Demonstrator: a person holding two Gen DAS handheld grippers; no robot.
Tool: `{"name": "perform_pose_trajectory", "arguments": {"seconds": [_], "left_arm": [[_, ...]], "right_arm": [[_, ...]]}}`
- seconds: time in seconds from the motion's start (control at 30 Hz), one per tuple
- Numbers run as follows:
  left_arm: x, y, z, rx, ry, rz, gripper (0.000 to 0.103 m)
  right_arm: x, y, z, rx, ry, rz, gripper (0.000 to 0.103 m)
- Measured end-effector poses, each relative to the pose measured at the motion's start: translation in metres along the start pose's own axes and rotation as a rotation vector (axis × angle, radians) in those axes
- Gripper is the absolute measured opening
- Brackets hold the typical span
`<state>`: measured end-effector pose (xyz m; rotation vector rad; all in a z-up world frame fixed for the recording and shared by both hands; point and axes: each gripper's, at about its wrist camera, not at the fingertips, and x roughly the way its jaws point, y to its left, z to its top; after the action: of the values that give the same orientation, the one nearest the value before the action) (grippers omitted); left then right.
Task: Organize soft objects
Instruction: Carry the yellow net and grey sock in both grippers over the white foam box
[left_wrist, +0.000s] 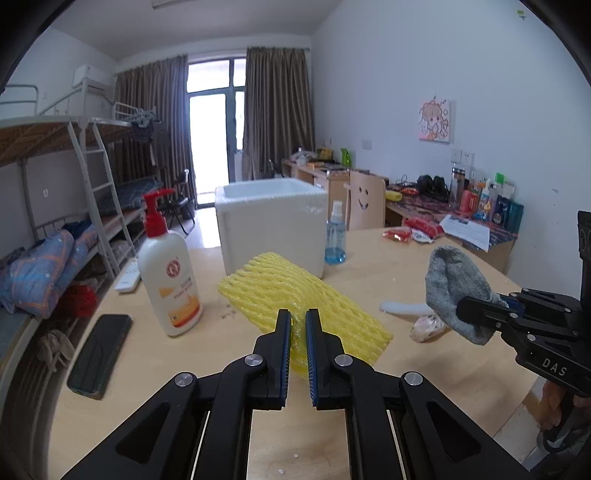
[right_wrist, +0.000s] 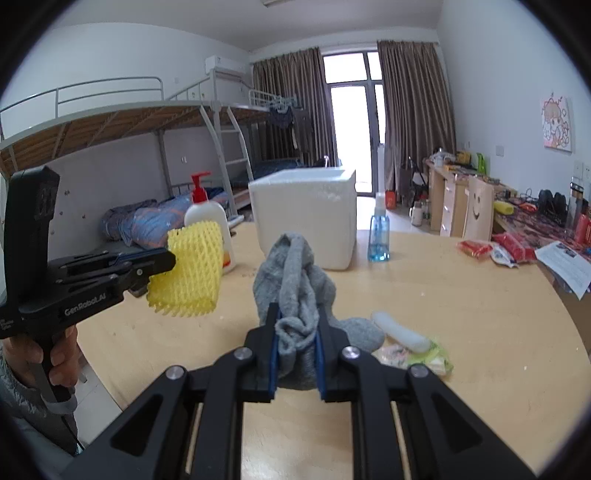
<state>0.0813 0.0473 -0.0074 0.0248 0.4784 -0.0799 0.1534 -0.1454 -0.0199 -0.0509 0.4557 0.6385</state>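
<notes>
My left gripper (left_wrist: 297, 318) is shut on a yellow foam net sleeve (left_wrist: 295, 288) and holds it above the wooden table (left_wrist: 147, 369); the sleeve also shows in the right wrist view (right_wrist: 192, 266). My right gripper (right_wrist: 295, 317) is shut on a grey sock (right_wrist: 295, 280), lifted above the table; the sock also shows in the left wrist view (left_wrist: 454, 288). A white foam box (left_wrist: 269, 221), open at the top, stands at the table's far side (right_wrist: 306, 214). A white foam piece (right_wrist: 399, 332) and a crumpled wrapper (right_wrist: 413, 354) lie on the table.
A white lotion bottle with a red pump (left_wrist: 168, 273) and a black phone (left_wrist: 99, 354) are at the left. A blue spray bottle (left_wrist: 335, 236) stands right of the box. Red snack packets (right_wrist: 495, 247) and papers (right_wrist: 565, 266) lie at the far right. Bunk beds stand beyond the left edge.
</notes>
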Motion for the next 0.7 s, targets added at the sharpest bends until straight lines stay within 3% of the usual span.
{"name": "perform_pose_trajectory", "arguments": {"seconds": [0.7], "left_arm": [[-0.028,0.013,0.031,0.000,-0.120,0.059,0.009]], "right_arm": [[-0.014,0.011,0.039,-0.059,-0.119,-0.002,0.019]]}}
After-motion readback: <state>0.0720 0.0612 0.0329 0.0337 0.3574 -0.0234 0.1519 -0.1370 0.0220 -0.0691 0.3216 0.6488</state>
